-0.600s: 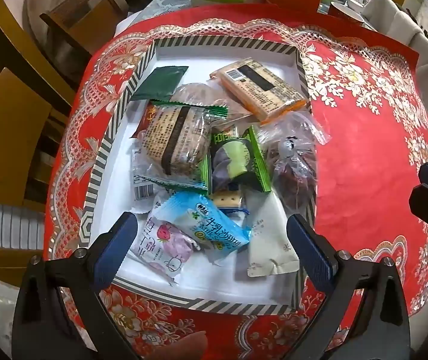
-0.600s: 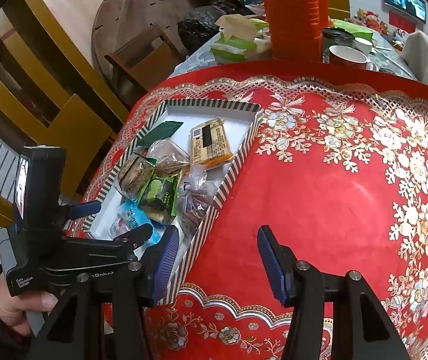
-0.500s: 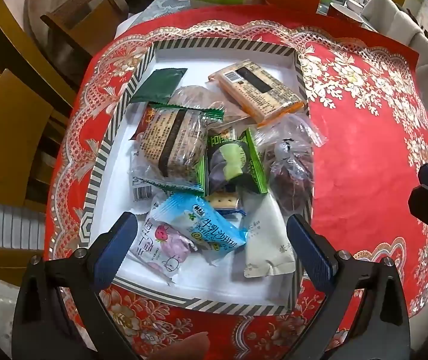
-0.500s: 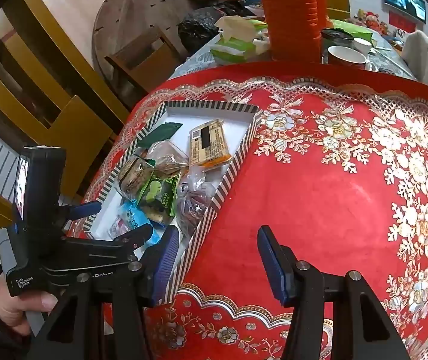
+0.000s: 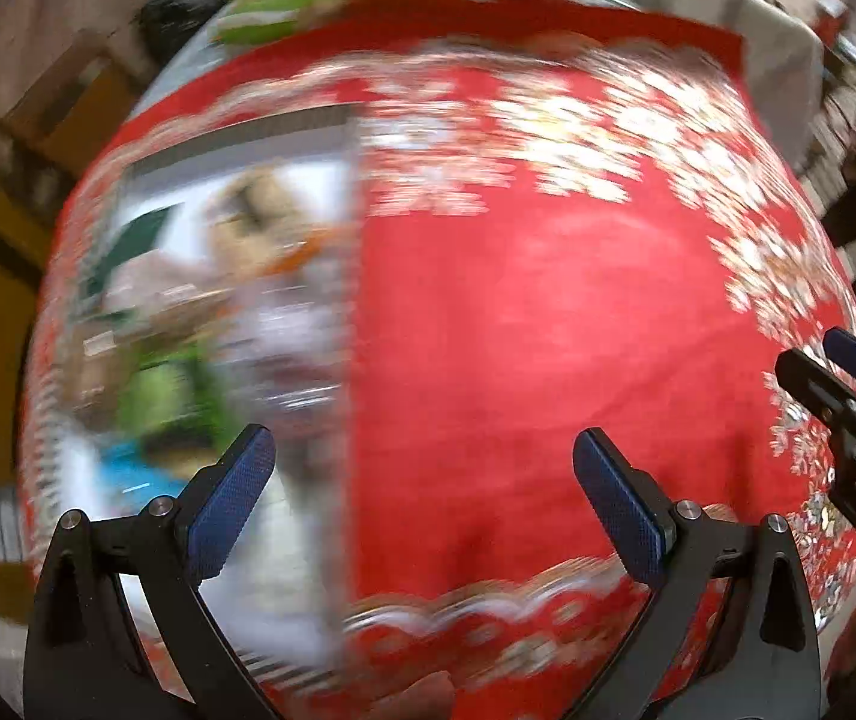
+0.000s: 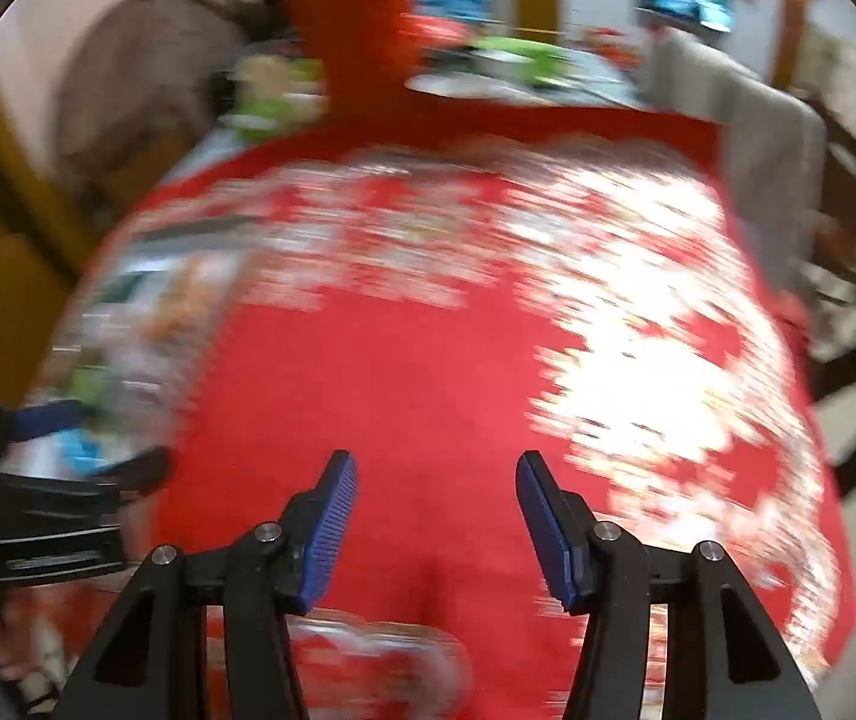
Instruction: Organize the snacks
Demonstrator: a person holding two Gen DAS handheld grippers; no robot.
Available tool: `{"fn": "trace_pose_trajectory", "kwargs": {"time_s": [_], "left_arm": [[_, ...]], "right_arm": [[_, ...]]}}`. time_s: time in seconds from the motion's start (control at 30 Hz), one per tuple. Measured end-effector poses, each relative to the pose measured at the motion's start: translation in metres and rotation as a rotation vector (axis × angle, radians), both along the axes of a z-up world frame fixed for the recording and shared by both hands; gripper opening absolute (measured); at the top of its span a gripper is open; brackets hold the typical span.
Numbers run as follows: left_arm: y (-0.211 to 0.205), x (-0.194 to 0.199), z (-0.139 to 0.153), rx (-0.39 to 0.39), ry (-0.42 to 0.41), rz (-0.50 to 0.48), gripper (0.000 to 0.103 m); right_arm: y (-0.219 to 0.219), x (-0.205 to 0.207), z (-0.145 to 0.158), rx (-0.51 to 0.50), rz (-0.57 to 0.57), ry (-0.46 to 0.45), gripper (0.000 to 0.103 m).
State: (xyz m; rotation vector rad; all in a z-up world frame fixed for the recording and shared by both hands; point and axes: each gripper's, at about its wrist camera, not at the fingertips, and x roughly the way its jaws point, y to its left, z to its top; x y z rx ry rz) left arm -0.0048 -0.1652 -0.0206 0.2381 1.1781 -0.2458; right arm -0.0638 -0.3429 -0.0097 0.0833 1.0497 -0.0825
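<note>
Here the left gripper [image 5: 425, 492] hung with jaws wide apart and empty over the red tablecloth [image 5: 517, 330]; the right gripper [image 6: 436, 516] stood partly open, empty, beside the blurred snack tray [image 5: 236, 144].

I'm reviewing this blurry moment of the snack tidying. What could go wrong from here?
1. Both views are smeared, so the snacks in the tray can't be told apart; a grab now could miss.
2. The left gripper straddles the tray's right rim and may knock it.
3. The right gripper, empty over the red tablecloth, is close beside the left; they could collide.
</note>
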Motion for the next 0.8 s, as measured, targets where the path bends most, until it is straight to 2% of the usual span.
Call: {"fn": "trace_pose_trajectory", "kwargs": {"time_s": [0.13,0.3,0.37,0.43,0.53,0.6,0.73,0.8], "left_arm": [[-0.043,-0.005,-0.026,-0.014,-0.042,-0.032,0.101],[-0.078,-0.009,-0.048,-0.030,-0.112,-0.011,0.101],[-0.082,-0.012,-0.051,-0.074,-0.122,0.011,0.101],[-0.089,-0.017,-0.053,-0.104,-0.151,0.041,0.101],[-0.101,-0.024,-0.053,-0.118,-0.187,0.059,0.101],[-0.107,-0.031,-0.055,-0.124,-0.226,0.050,0.102],[-0.109,-0.032,-0.054,-0.129,-0.225,0.051,0.103],[-0.110,-0.031,-0.054,-0.130,-0.221,0.053,0.103]], "right_arm": [[-0.056,-0.022,-0.025,-0.078,-0.092,0.009,0.053],[-0.077,-0.034,-0.035,-0.090,-0.094,-0.048,0.056],[-0.077,-0.036,-0.045,-0.088,-0.093,-0.053,0.061],[-0.085,-0.039,-0.051,-0.085,-0.098,-0.062,0.061],[-0.089,-0.042,-0.056,-0.087,-0.099,-0.107,0.068],[-0.097,-0.043,-0.058,-0.053,-0.117,-0.114,0.074],[-0.100,-0.036,-0.061,-0.040,-0.122,-0.094,0.092],[-0.100,-0.037,-0.063,-0.037,-0.126,-0.095,0.095]]}}
